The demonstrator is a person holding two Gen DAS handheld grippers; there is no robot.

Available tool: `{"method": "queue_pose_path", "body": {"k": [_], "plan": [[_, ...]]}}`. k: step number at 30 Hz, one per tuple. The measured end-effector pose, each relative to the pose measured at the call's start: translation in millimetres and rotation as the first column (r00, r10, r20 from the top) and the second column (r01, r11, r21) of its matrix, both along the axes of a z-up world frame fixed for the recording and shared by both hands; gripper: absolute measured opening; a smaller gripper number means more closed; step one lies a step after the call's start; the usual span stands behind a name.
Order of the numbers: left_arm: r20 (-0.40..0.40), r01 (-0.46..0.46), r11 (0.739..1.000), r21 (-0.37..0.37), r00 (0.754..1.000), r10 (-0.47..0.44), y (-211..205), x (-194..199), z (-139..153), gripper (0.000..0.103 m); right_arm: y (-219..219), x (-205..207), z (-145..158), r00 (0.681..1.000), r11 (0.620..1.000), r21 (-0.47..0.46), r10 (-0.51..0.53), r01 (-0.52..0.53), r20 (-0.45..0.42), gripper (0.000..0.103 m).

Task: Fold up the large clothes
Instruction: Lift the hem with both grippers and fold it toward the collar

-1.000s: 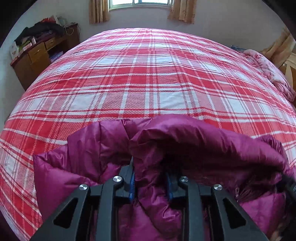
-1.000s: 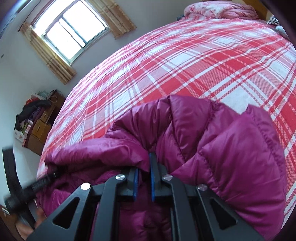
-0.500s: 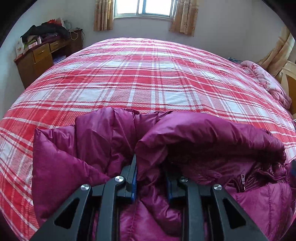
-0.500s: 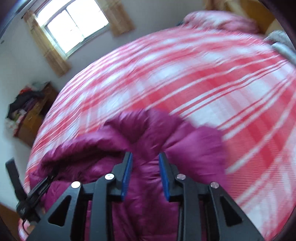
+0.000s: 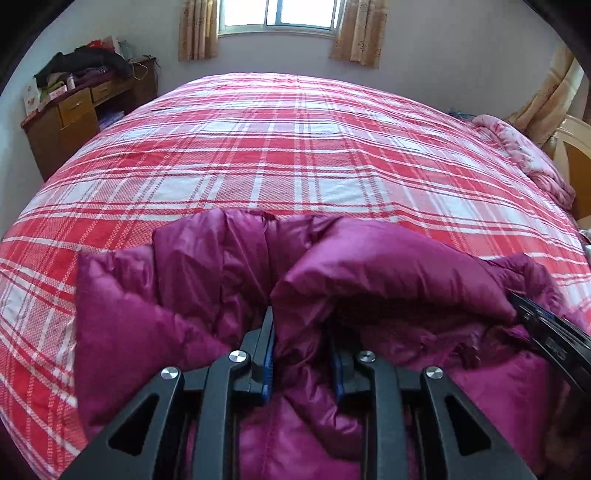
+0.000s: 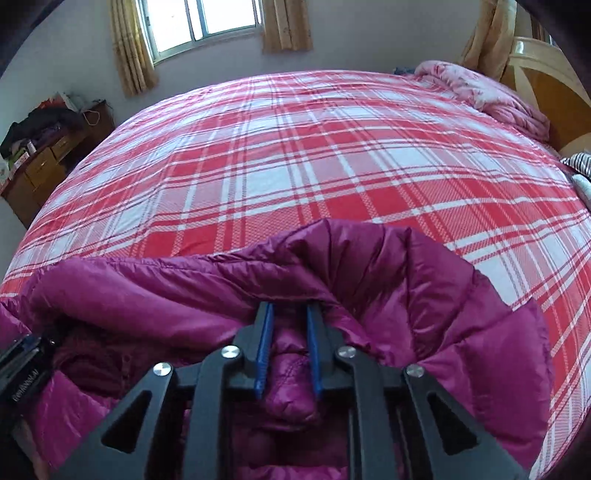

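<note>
A big bed (image 5: 295,155) covered with a red and white checked sheet is seen in both views, filling most of the room. A puffy purple jacket (image 5: 388,266) is bunched up at the near edge of the bed, right in front of both cameras, and its shiny cloth is folded over itself in thick rolls. A pink blanket (image 5: 524,155) is piled at the far right side of the bed, next to a wooden headboard (image 6: 546,81). A brown dresser (image 5: 70,118) is stood against the wall on the left, and dark clothes and small boxes are heaped on top of it. A window (image 5: 277,14) with tan curtains (image 5: 197,29) is set in the far wall. The left tongs (image 5: 303,343) are closed on a fat fold of the jacket, which is squeezed between the blue pads (image 5: 269,354). The right tongs (image 6: 290,332) are held partly spread, with a gap between the blue pads; a roll of jacket cloth is seen lying in that gap, and the tips are tucked under the jacket's rolled edge. The right tongs are also glimpsed at the right edge of the left view, poking into the jacket.
</note>
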State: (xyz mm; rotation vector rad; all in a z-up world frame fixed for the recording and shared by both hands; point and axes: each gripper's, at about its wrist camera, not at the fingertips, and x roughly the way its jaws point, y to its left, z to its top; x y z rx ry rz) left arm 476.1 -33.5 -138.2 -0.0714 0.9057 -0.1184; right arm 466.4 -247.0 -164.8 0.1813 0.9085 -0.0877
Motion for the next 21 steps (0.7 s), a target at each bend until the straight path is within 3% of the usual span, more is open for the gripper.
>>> {"method": "queue_pose_path", "body": {"k": [2,4,9,12,16,18,19,21], "plan": [[0.005,0.019,0.998,-0.059,1.000,-0.019,6.1,-17.0,19.3,0.026,2.1,-0.5,-0.1,1.000,1.000,-0.018,0.000,0.000,0.005,0.018],[0.062,0.037,0.996,-0.082,0.998,-0.032,7.6,-29.1,43.3,0.026,5.2,-0.3,-0.1,1.000,0.999,-0.042,0.000,0.000,0.010,0.019],[0.164,0.032,0.999,0.013,0.986,-0.033,-21.2,1.5,87.8,0.026,11.5,-2.9,2.2,1.000,0.997,-0.078,0.003,-0.001,0.020,0.019],[0.110,0.008,0.998,0.060,0.994,-0.014,-37.0,39.5,72.4,0.026,9.9,-2.9,2.7,1.000,0.998,-0.067,0.005,-0.003,0.024,0.019],[-0.042,-0.026,0.998,0.065,0.999,0.029,-32.8,54.6,17.2,0.026,7.6,-3.4,2.1,1.000,0.999,-0.047,0.005,-0.004,0.029,0.020],[-0.039,-0.019,0.999,0.051,0.999,0.021,-25.5,45.9,-5.8,0.026,6.6,-3.7,2.0,0.999,0.999,-0.032,0.010,-0.009,0.035,0.020],[0.009,-0.018,1.000,0.026,1.000,0.018,-21.1,38.3,-9.1,0.026,5.9,-4.0,2.0,0.999,1.000,-0.026,0.010,-0.009,0.035,0.020],[0.026,-0.024,1.000,0.014,0.999,0.024,-19.8,35.0,-10.2,0.026,4.4,-3.7,1.7,0.999,1.000,-0.013,0.008,-0.008,0.035,0.020]]}}
